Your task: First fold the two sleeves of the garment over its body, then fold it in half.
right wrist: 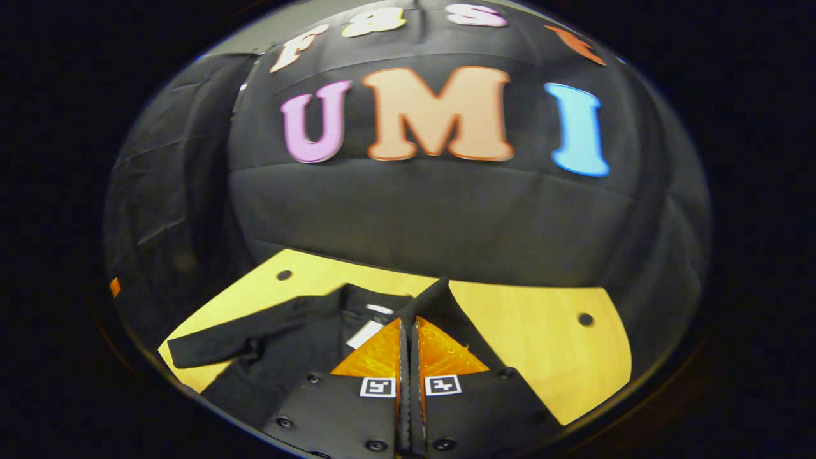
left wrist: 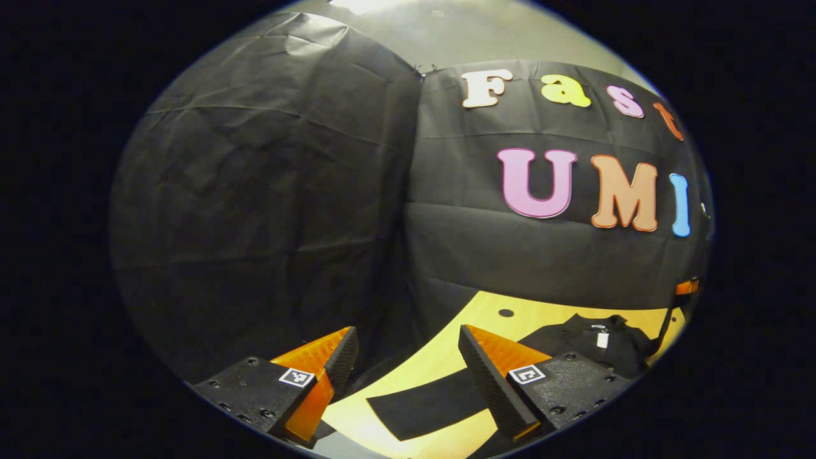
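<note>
Right gripper clamped on black garment sleeve, left gripper apart; neck label unreadable.

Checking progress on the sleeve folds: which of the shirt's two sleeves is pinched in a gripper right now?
The sleeve lifted between the right gripper's closed fingers. The other sleeve lies flat on the table, stretched outward; the left gripper hangs open.

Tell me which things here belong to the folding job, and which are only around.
Job:
- black garment
- its sleeve, pinched in the right claw
- left claw, open above the other sleeve

Only around:
- wooden table
- booth wall
</note>
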{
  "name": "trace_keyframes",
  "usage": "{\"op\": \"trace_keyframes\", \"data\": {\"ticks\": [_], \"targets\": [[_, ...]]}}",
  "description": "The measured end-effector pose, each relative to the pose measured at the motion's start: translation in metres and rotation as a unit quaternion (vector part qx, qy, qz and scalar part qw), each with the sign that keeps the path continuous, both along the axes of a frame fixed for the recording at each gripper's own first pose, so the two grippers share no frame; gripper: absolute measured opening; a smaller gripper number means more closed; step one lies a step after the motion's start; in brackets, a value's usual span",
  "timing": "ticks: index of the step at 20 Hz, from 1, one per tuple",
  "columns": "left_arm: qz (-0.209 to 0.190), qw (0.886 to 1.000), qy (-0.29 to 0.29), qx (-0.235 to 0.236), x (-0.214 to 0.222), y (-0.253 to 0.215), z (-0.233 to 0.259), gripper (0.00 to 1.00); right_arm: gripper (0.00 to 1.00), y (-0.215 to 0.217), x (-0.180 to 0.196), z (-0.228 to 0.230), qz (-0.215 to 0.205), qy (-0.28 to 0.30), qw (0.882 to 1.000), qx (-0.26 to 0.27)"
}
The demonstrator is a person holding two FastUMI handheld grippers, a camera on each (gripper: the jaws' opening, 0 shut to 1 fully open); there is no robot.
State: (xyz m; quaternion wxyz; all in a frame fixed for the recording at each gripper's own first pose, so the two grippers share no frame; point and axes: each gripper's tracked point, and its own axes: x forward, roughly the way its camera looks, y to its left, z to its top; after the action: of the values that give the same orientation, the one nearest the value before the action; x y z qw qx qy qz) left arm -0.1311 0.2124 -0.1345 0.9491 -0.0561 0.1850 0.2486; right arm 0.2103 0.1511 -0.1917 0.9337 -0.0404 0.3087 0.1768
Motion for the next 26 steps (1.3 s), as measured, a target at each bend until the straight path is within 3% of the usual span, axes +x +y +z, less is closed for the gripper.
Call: {"op": "trace_keyframes", "data": {"ticks": [4,5,10,11,12,15,21,26], "targets": [[0.050,0.999,0.005,-0.002,-0.029,0.033,-0.005,0.99,0.02,0.134,0.016,-0.016,0.097,-0.004,0.995,-0.018],[0.059,0.998,0.009,-0.002,-0.037,0.039,-0.008,0.94,0.02,0.158,0.018,-0.026,0.116,0.003,0.993,-0.024],[0.089,0.995,0.036,0.005,-0.069,0.061,-0.022,0.94,0.04,0.241,0.017,-0.081,0.177,0.016,0.983,-0.036],[0.091,0.995,0.039,0.002,-0.071,0.062,-0.025,0.95,0.09,0.246,0.012,-0.083,0.176,0.019,0.984,-0.035],[0.094,0.995,0.041,-0.003,-0.072,0.062,-0.028,0.99,0.32,0.250,0.009,-0.085,0.174,0.023,0.984,-0.032],[0.089,0.995,0.047,-0.028,-0.063,0.053,-0.046,0.99,1.00,0.237,0.007,-0.072,0.155,0.013,0.987,-0.030],[0.027,0.993,0.078,-0.080,-0.011,0.010,-0.113,0.96,1.00,0.149,0.009,0.028,0.091,-0.099,0.991,-0.027],[-0.008,0.977,0.167,-0.129,-0.006,-0.027,-0.194,0.98,1.00,0.067,-0.019,0.109,0.023,-0.185,0.982,0.008]]}}
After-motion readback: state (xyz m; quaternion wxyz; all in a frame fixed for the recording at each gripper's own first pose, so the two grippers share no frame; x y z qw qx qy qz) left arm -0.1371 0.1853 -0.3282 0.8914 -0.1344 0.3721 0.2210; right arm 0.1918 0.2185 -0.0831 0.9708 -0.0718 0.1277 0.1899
